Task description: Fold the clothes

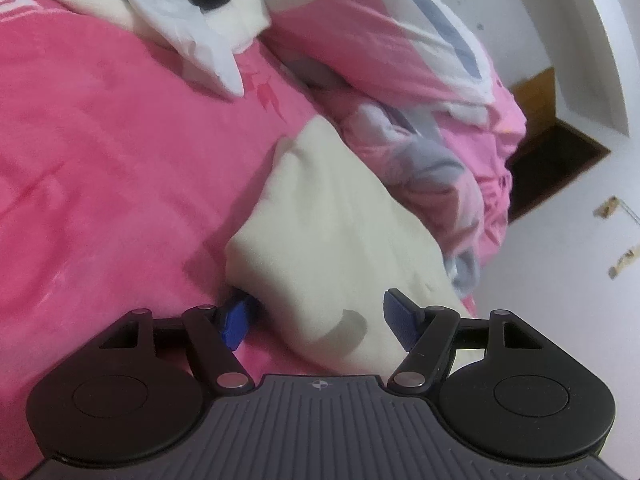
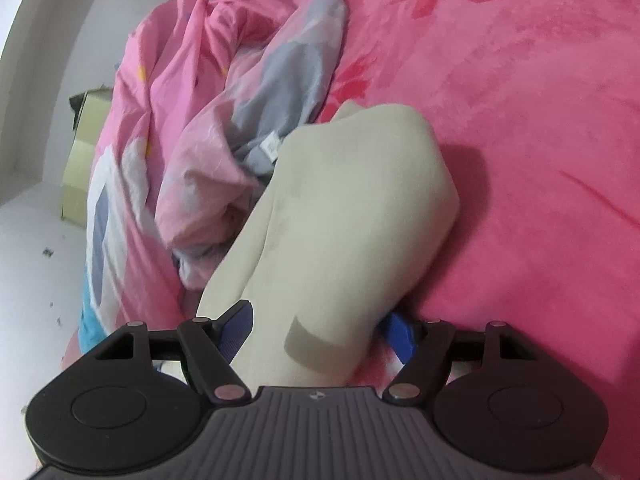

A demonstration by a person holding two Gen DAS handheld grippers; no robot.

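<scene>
On pink blanket [image 1: 100,160], cream garment [image 1: 332,220], crumpled duvet [image 1: 440,152] alongside

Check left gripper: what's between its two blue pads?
The cream garment fills the gap of the left gripper; pads stand wide apart around it. Shows in the left wrist view.

No readable text, brand or number showing in either view. Small round crosshair emblem [image 1: 319,385] sitting on ribbed grey gripper body in left wrist view, same emblem [image 2: 315,395] showing in right wrist view; no letters with it. Small white sewn tag [image 2: 272,145] peeking from pink-and-grey bedding, print too blurred to read. White marks [image 1: 16,6] on pink blanket at upper left, illegible.
</scene>
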